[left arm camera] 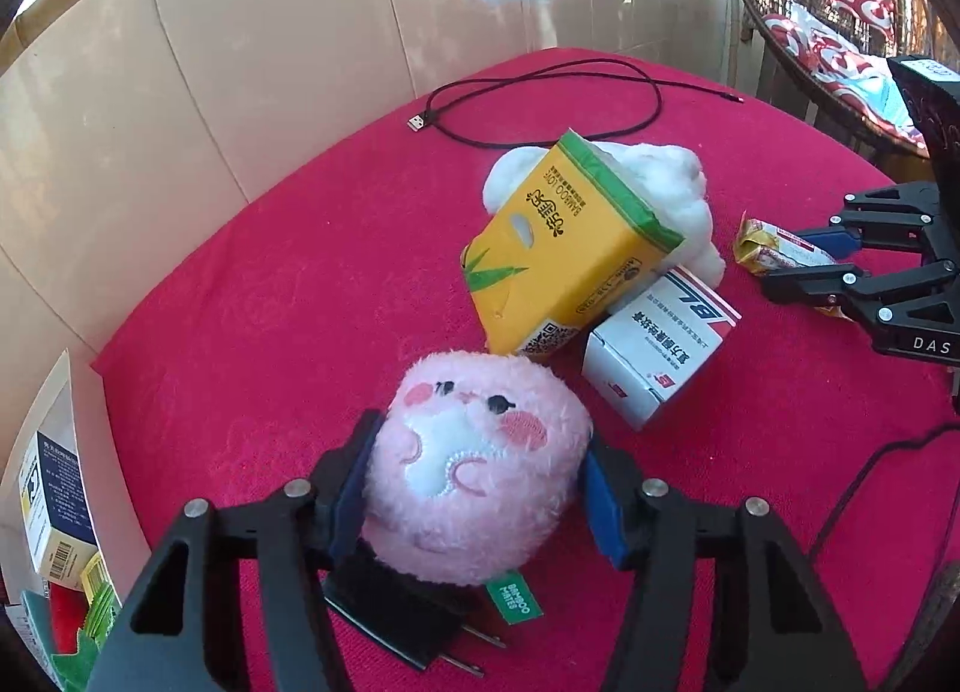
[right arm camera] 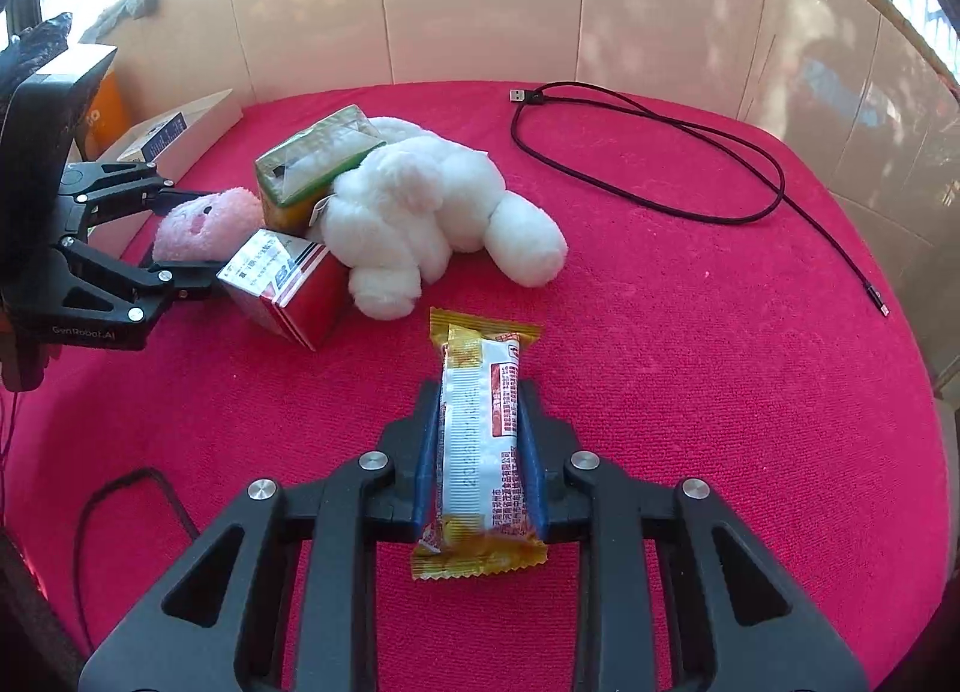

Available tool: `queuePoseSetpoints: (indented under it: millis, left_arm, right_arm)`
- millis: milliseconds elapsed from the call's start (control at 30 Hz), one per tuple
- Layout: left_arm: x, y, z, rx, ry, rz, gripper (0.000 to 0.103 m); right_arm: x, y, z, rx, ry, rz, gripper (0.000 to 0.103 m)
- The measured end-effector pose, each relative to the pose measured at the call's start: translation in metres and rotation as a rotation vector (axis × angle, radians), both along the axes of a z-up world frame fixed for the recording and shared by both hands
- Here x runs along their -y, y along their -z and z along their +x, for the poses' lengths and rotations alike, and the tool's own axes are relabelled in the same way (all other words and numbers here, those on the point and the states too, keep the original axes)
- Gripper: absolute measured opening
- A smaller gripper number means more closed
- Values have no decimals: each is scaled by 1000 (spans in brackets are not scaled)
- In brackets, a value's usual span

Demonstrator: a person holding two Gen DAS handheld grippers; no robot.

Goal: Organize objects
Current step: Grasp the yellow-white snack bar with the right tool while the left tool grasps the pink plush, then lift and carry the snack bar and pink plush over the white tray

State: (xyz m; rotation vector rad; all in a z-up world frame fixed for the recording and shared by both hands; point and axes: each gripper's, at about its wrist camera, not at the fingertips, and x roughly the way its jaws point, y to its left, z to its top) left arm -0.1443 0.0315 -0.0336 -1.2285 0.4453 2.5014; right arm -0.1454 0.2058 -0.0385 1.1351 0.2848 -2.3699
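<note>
Two hand-held tools work a table (right arm camera: 690,392) draped in a magenta cloth, hemmed at the back and left by a wall of pale tiles. The left tool (left arm camera: 474,476) is clenched on a pink plush toy (left arm camera: 474,470) near the table's front left, blue pads pressed into the fur on both sides. The right tool (right arm camera: 480,440) is clenched on a yellow-and-white snack bar (right arm camera: 480,446), the wrapper pinched lengthwise, its crimped ends sticking out front and back.

The clearest room for moving lies on the right half of the cloth, bare but for a black USB cable (right arm camera: 660,176) looping toward the far edge, and in the strip in front of the snack bar. The table's left edge is crowded: boxes stand just off the cloth there, cut off by the frame and hard to read.

At centre sits a tight cluster, all touching: a yellow tissue pack (left arm camera: 564,248) tilted against a white plush toy (right arm camera: 432,212), and a red-and-white carton (left arm camera: 654,344) leaning at the pack's lower corner. From the left wrist view the tissue pack hides most of the white toy. A black plug (left arm camera: 408,620) with two prongs lies half hidden under the pink toy, beside a green tag.

Count on the cloth: two plush toys, one tissue pack, one carton, one snack bar, one USB cable, one plug.
</note>
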Motion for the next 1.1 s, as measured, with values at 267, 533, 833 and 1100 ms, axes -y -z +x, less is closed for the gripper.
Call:
queuePoseSetpoints:
  millis: [267, 533, 833, 1100]
  left_arm:
    - [0, -21, 28, -85, -30, 102, 53]
    - [0, -57, 80, -235, -114, 203, 53]
    - [22, -89, 106, -328, -196, 276, 54]
    - [51, -105, 120, -373, -271, 325, 54]
  right_arm:
    - [0, 0, -1, 0, 27, -9, 21]
    - [-6, -8, 12, -65, 113, 1, 21]
    - [-14, -52, 45, -166, 219, -133, 21]
    - [10, -89, 67, -231, 168, -197, 21]
